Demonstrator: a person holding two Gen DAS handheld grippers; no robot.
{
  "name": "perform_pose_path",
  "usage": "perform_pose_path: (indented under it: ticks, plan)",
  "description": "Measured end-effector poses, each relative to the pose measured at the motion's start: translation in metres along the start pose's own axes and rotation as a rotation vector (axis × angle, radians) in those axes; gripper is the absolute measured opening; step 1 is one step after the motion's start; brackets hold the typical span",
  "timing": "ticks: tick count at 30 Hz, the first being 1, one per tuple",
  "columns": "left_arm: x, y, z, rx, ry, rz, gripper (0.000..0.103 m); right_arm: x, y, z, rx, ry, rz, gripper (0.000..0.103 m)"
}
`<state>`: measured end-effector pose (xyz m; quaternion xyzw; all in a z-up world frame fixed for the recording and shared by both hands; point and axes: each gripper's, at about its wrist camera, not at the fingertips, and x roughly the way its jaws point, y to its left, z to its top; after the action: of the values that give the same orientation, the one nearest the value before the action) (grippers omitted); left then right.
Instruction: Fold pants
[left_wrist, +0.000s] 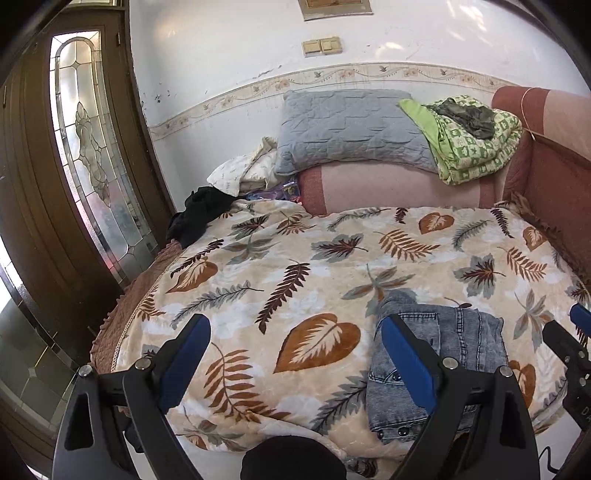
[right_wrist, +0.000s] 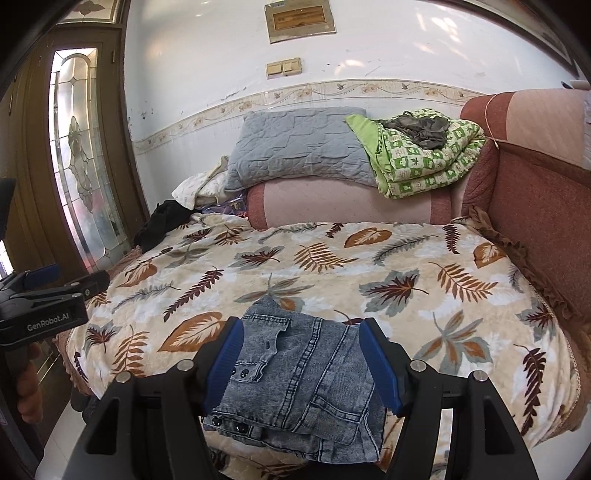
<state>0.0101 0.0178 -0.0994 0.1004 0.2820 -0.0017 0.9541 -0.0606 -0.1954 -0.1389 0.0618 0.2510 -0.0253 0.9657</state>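
A folded pair of grey-blue jeans (right_wrist: 306, 376) lies on the leaf-print blanket (right_wrist: 369, 258) near the bed's front edge, snap buttons facing me. My right gripper (right_wrist: 301, 325) hovers just above it, open, with a blue pad (right_wrist: 225, 365) on each side of the bundle; I see no pad pressing the denim. In the left wrist view the jeans (left_wrist: 461, 339) lie low on the right. My left gripper (left_wrist: 295, 321) stands wide open over bare blanket (left_wrist: 295, 258) to their left, its right finger overlapping the denim's edge. Each gripper shows at the other view's margin (left_wrist: 569, 332) (right_wrist: 55, 280).
At the back stand a grey pillow (right_wrist: 295, 147) on a pink bolster, a folded green quilt (right_wrist: 424, 162) and a red-pink sofa arm (right_wrist: 535, 184). A black garment (right_wrist: 159, 221) lies at the blanket's far left corner. A brown glass-panelled door (left_wrist: 81, 166) is on the left.
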Motion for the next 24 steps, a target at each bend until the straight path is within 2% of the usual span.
perform_pose_path:
  ticks: [24]
  plan:
    - [-0.0043,0.0034,-0.0010,-0.004,-0.020,-0.042,0.094,-0.0033,0.0089,-0.0002,-0.021,-0.002,0.006,0.069]
